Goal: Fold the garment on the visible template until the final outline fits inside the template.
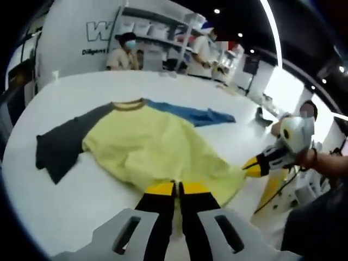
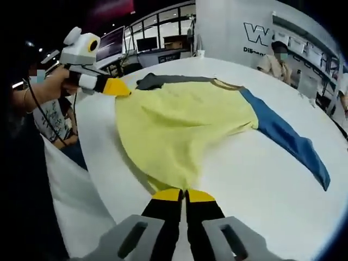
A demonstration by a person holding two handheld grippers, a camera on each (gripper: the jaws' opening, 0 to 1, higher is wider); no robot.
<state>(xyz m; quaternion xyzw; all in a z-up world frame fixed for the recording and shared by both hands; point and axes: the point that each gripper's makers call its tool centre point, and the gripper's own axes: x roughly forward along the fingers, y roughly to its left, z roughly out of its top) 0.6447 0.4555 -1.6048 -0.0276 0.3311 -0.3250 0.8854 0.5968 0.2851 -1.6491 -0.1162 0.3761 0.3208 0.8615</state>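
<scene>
bystanders (image 1: 124,53) seated beyond white table (image 1: 81,196) | shelving (image 1: 157,32) behind | wall lettering (image 2: 261,35)

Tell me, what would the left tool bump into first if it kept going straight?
The left tool is already shut on the shirt hem, so it would push into the yellow cloth first. Beyond that lies the collar, then bare table, though depth is hard to judge.

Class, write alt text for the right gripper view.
A hand-held gripper pinches the hem of a yellow T-shirt with one blue sleeve, spread on a white table. The other hand-held gripper grips the far hem corner.
</scene>
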